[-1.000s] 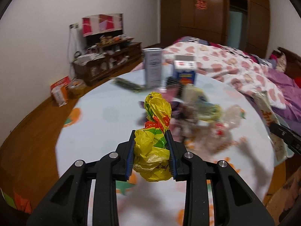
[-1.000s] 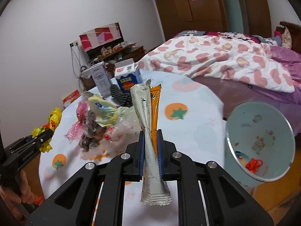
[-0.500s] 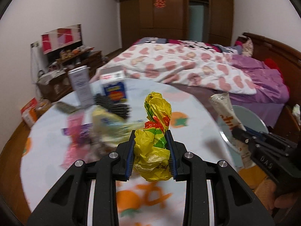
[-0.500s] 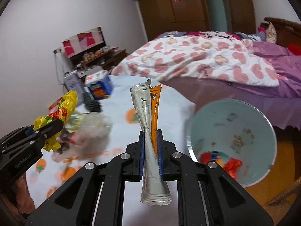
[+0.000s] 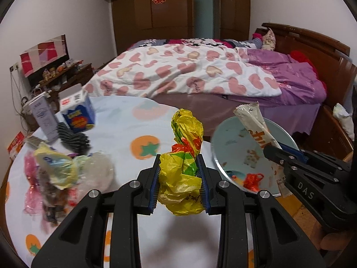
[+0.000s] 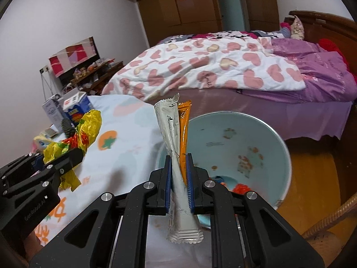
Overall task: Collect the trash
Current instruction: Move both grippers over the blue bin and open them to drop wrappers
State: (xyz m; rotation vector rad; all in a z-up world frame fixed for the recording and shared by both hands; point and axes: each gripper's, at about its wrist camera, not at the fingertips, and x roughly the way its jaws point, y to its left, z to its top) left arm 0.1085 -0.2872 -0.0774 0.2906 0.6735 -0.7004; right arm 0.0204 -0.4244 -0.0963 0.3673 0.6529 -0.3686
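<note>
My left gripper [image 5: 179,169] is shut on a crumpled yellow plastic bag [image 5: 184,156] with red and green print, held above the table near its right edge. Over in the right wrist view, my right gripper [image 6: 179,167] is shut on two long sachets, a white sachet [image 6: 176,167] and an orange sachet [image 6: 183,129], upright just above the near rim of the pale blue trash bin [image 6: 256,134]. That bin [image 5: 232,147] stands beside the table and holds red and orange scraps. The right gripper [image 5: 276,154] also shows at the right of the left wrist view.
A heap of wrappers and clear plastic [image 5: 67,174] lies on the left of the table [image 5: 125,129], with a blue carton [image 5: 78,114], a white carton [image 5: 43,116] and a dark ridged object [image 5: 73,137] behind it. A bed [image 5: 189,71] stands beyond; wooden floor [image 6: 312,174] lies right of the bin.
Both grippers have swung right from over the table toward the bin, each keeping its load. The bin now sits right under the sachets and close beside the yellow bag.
</note>
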